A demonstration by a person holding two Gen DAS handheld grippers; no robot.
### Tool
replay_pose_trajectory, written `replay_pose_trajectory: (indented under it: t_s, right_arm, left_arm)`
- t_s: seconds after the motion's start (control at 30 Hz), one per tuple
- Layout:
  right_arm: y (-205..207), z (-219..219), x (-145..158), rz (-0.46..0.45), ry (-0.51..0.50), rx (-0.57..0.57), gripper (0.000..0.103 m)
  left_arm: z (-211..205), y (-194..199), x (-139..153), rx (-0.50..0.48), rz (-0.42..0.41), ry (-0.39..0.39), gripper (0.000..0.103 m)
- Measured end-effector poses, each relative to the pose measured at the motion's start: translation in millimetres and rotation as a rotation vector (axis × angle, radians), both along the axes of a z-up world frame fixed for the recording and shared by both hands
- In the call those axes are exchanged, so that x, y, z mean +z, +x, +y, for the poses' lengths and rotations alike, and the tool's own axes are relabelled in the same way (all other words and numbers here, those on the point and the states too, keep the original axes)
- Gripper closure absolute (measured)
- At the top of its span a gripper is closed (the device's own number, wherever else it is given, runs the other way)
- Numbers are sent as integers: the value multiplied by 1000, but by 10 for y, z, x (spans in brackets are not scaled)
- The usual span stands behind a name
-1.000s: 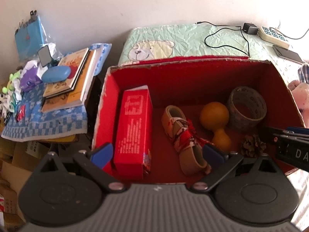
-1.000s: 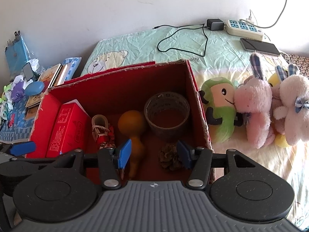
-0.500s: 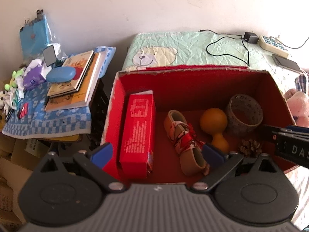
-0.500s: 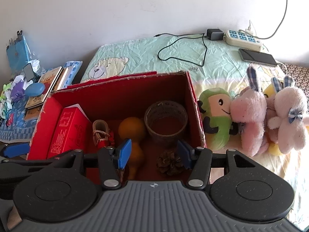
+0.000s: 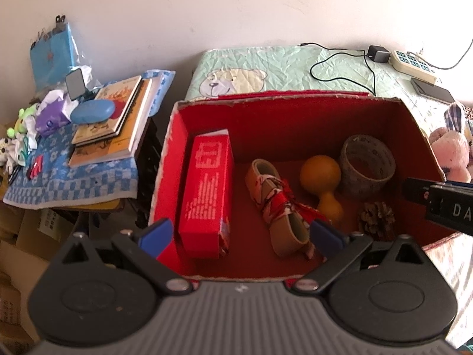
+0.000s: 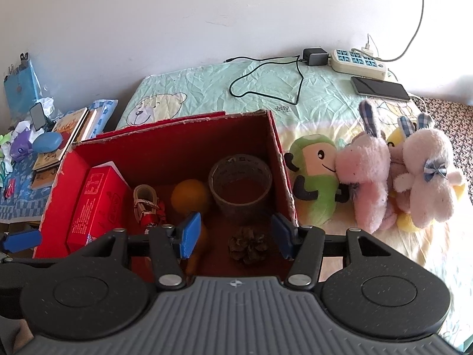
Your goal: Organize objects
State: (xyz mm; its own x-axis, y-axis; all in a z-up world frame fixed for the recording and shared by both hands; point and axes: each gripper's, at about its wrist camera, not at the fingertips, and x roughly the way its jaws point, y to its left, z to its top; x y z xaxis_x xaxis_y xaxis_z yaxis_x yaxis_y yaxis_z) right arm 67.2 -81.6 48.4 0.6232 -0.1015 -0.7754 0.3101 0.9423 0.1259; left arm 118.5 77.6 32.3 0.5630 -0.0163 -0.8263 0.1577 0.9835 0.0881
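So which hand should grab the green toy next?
Probably the right. Its tool is open, and the green toy lies just right of the box. The left tool faces the box's left half.

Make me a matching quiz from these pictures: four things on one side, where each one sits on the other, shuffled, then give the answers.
Things
1. pine cone
2. phone
3. green plush
4. red carton

Places
A. on the bed, just outside the box's right wall
B. against the left wall inside the box
C. on the box floor in front of the tape roll
D. on the bed beside the power strip

Pairs: 1-C, 2-D, 3-A, 4-B
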Motion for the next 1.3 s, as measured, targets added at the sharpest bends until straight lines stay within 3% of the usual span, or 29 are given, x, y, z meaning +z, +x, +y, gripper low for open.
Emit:
replay_pose_trajectory:
  t_s: [1.3]
  right_arm:
    - [-204, 35, -78, -10, 41, 4, 46]
  left_arm:
    - [-31, -133, -86, -5, 30, -11, 3]
